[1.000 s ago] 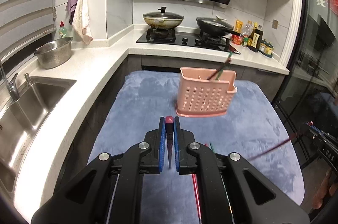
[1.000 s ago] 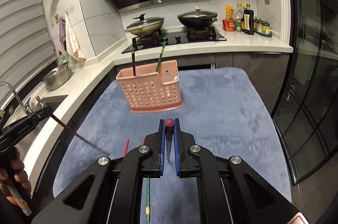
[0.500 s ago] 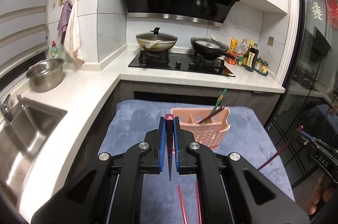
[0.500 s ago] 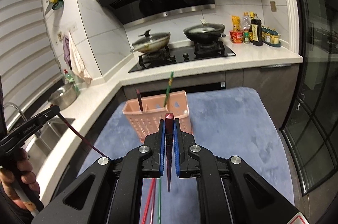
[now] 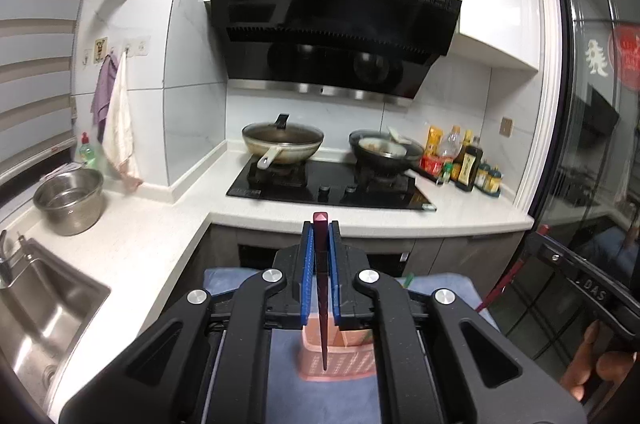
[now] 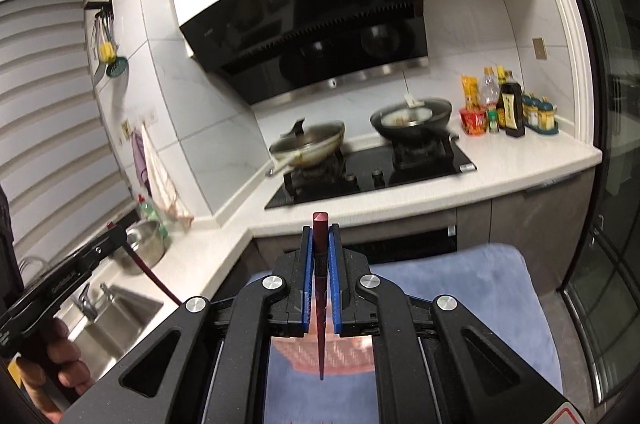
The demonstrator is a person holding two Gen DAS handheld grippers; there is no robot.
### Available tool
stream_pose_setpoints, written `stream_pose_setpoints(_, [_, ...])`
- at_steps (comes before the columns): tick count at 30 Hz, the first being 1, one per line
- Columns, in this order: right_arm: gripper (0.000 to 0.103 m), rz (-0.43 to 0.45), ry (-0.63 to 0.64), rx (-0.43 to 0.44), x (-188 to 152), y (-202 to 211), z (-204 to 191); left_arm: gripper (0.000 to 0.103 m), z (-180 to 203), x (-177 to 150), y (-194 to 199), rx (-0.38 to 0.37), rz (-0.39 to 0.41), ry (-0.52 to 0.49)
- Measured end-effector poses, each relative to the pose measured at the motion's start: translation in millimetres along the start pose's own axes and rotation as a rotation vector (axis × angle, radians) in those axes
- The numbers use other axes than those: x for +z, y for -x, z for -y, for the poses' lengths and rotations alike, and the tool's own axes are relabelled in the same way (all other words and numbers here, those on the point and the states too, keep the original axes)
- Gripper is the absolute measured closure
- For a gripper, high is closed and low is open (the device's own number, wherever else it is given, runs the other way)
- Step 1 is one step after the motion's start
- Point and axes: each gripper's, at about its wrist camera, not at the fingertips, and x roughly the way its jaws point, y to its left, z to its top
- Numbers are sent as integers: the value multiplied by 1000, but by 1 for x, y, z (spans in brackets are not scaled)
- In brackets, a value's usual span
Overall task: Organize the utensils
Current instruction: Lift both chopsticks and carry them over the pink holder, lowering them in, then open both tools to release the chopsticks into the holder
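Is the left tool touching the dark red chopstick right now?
Touching. In the left wrist view, the left tool has its blue pads closed against both sides of the dark red chopstick.

A basket (image 5: 338, 356) stands on the cloth (image 5: 440, 284) before the surface (image 5: 168, 224); the stove (image 5: 332, 188) lies behind, the sink (image 5: 44, 308) left.
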Motion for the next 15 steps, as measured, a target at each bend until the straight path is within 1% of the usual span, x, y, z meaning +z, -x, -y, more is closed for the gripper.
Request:
stream_pose_setpoints(4, [96,20,-18,6,19,-26,1,96,1,13,-18,-4,23,16])
stream_pose_setpoints(7, [96,8,-6,0,21,-47,-1,96,3,15,-35,8,19,11])
stream_pose_setpoints(10, [96,-19,6,-7,15,-68,-2,96,3,11,-51,12,-2,12])
stream_pose_setpoints(15, [96,-101,9,-12,-6,-104,3,96,0,-8,-79,32,-61,1])
